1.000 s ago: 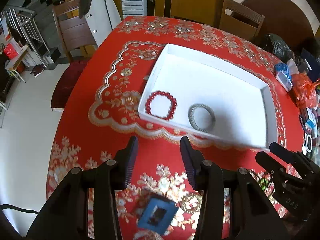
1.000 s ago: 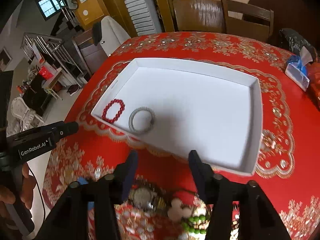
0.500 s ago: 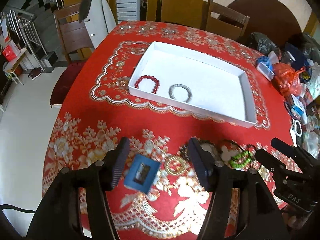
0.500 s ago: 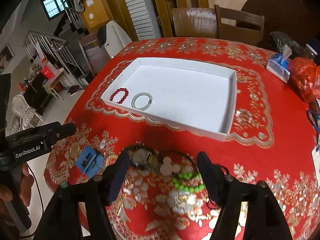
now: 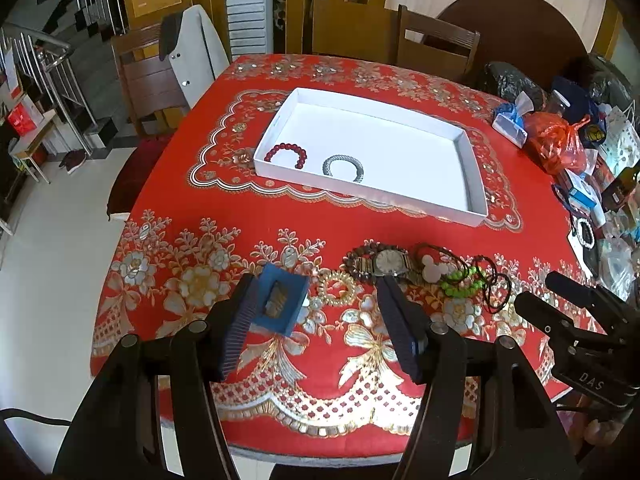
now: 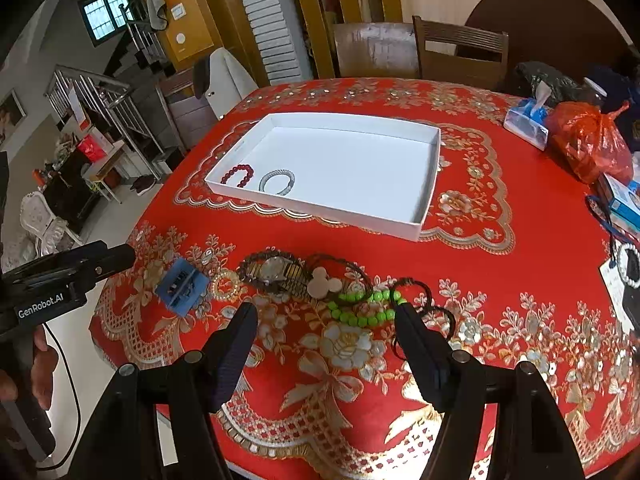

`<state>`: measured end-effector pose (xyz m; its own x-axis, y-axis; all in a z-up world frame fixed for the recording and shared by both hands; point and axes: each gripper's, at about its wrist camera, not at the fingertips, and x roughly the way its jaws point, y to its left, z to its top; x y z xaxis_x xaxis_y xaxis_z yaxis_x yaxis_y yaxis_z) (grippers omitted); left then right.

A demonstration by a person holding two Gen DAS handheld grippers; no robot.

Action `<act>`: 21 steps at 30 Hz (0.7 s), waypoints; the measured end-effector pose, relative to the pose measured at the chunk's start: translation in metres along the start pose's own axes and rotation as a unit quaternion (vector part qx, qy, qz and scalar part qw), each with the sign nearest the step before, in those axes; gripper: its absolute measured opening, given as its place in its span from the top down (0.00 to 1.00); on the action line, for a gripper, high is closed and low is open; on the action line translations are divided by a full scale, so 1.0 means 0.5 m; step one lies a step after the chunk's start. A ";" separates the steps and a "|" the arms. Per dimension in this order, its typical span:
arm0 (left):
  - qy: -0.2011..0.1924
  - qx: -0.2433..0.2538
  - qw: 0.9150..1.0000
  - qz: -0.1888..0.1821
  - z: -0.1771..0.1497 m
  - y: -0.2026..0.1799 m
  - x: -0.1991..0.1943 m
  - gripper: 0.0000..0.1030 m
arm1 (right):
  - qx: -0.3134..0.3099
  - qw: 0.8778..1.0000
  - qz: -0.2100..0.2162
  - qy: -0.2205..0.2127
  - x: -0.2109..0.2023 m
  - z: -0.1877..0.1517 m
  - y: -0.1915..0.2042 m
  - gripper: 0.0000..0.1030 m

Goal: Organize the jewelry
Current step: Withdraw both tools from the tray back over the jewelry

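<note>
A white tray [image 5: 474,184] [image 6: 430,184] on the red tablecloth holds a red bead bracelet [image 5: 286,154] [image 6: 237,174] and a grey bracelet [image 5: 343,167] [image 6: 277,182]. Near the front edge lie a blue box [image 5: 280,300] [image 6: 182,286], a gold ring bracelet [image 5: 335,288] [image 6: 226,285], a watch [image 5: 386,263] [image 6: 276,271], a white mouse-shaped pendant [image 6: 323,285], green beads [image 5: 460,280] [image 6: 360,308] and dark cords [image 6: 416,292]. My left gripper [image 5: 316,284] is open and empty above the blue box and gold bracelet. My right gripper [image 6: 326,312] is open and empty above the green beads.
Bags, small boxes and a tissue pack [image 6: 526,120] crowd the table's right side [image 5: 560,148]. Wooden chairs [image 5: 438,46] stand behind the table, one with a white coat [image 5: 196,52] at the left. The table's front edge drops off just below the jewelry.
Both grippers have pulled back from the tray toward the table's front edge and risen, so the loose jewelry is now in view. Both stay open and empty.
</note>
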<state>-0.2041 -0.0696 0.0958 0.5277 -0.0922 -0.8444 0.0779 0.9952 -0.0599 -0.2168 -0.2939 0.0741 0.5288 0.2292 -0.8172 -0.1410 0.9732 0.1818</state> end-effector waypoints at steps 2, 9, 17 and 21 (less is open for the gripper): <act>-0.003 0.001 1.000 0.001 -0.007 -0.002 -0.007 0.40 | -0.001 1.000 0.001 0.000 -0.005 -0.006 0.001 0.33; 0.000 -0.004 1.000 -0.008 -0.024 -0.002 -0.013 0.40 | -0.006 1.000 -0.001 0.004 -0.015 -0.030 -0.006 0.33; 0.033 -0.049 0.998 -0.036 -0.045 0.049 0.007 0.37 | 0.005 1.000 -0.009 0.024 0.001 -0.063 -0.042 0.32; 0.054 -0.067 0.996 -0.038 -0.061 0.078 0.024 0.37 | 0.017 0.999 -0.010 0.035 0.011 -0.079 -0.068 0.32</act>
<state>-0.2206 -0.0308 0.0668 0.4297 -0.1709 -0.8866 -0.0028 0.9817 -0.1906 -0.2419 -0.3263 0.0418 0.4713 0.2093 -0.8568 -0.1018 0.9779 0.1829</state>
